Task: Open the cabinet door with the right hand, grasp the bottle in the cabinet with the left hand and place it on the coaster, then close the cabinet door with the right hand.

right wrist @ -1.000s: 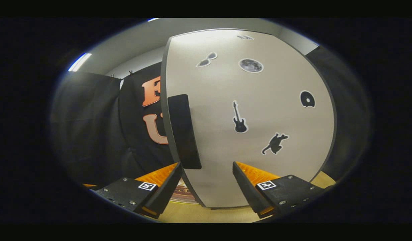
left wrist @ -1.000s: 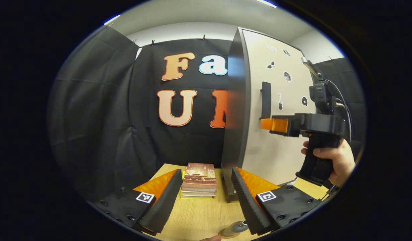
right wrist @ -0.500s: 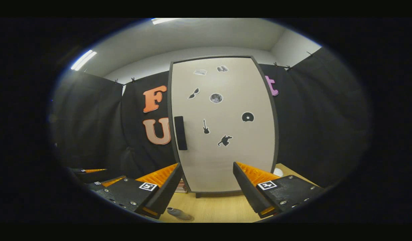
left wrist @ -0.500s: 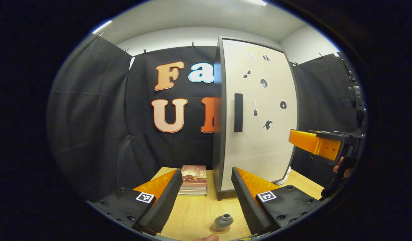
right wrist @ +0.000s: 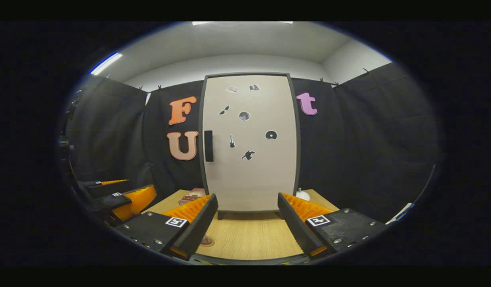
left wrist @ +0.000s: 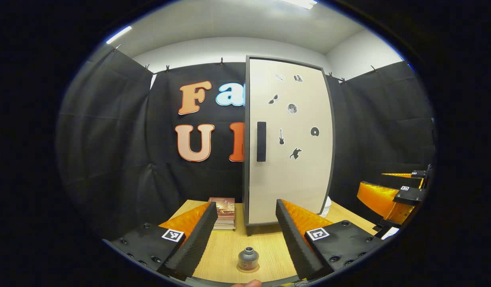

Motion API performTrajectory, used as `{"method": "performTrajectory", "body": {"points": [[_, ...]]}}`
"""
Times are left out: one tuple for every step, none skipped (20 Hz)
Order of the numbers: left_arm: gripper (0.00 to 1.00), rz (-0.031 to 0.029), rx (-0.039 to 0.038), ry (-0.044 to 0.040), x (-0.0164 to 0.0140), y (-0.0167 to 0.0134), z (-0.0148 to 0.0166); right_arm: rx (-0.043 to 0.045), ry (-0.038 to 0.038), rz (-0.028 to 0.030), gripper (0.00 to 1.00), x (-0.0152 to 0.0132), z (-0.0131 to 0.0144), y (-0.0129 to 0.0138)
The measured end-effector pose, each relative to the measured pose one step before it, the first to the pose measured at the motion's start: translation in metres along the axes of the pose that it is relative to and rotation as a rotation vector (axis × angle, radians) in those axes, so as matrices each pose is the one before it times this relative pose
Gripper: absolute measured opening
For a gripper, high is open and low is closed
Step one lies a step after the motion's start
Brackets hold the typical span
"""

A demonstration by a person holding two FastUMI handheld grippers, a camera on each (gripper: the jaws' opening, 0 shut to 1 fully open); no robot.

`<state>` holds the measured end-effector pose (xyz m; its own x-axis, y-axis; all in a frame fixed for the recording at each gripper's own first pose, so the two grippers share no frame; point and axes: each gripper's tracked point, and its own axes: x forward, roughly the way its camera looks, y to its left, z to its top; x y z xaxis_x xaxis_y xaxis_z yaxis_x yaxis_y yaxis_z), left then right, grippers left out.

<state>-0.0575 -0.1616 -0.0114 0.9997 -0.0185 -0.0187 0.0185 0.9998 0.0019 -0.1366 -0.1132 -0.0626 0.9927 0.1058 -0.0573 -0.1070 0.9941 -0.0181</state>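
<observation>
From the left gripper view I saw the bottle (left wrist: pixel 248 258) standing upright on the round coaster (left wrist: pixel 248 268), on the wooden table (left wrist: pixel 229 247), low between my left gripper (left wrist: pixel 245 223) fingers but touching neither; those fingers stood spread wide with nothing between the pads; the cabinet door (left wrist: pixel 287 139) lay flat against its cabinet beyond them, its dark handle (left wrist: pixel 261 141) near the left edge, and a stack of books (left wrist: pixel 224 211) sat just left of the cabinet; the right gripper (left wrist: pixel 389 191) showed at the right edge of that view, well apart from the door.

From the right gripper view I saw the right gripper (right wrist: pixel 247 219) spread open and empty too, facing the shut cabinet door (right wrist: pixel 249 143) from a distance; the coaster (right wrist: pixel 207 241) peeped out beside its left finger (right wrist: pixel 195 223), the bottle itself hidden behind that finger; the left gripper (right wrist: pixel 118 197) showed off to the left.

A second earlier the door had stood ajar with the right gripper close at its handle; since then the door had closed, both grippers had drawn back from the cabinet, and the bottle had come fully into the left gripper view.
</observation>
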Motion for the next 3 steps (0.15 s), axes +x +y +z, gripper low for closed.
{"method": "performTrajectory", "body": {"points": [[0.95, 0.00221, 0.00053, -0.00070, -0.00209, -0.00103, 0.00118, 0.00140, 0.00204, -0.00077, 0.94, -0.00360, -0.00065, -0.00086], [0.96, 0.00372, -0.00253, -0.00129, -0.00299, 0.00166, 0.00062, 0.00156, 0.00171, 0.00019, 0.94, -0.00208, 0.00058, -0.00115], [0.96, 0.00140, -0.00186, -0.00073, -0.00153, -0.00016, 0.00122, 0.00018, 0.00018, 0.00303, 0.94, -0.00191, -0.00039, -0.00091]]}}
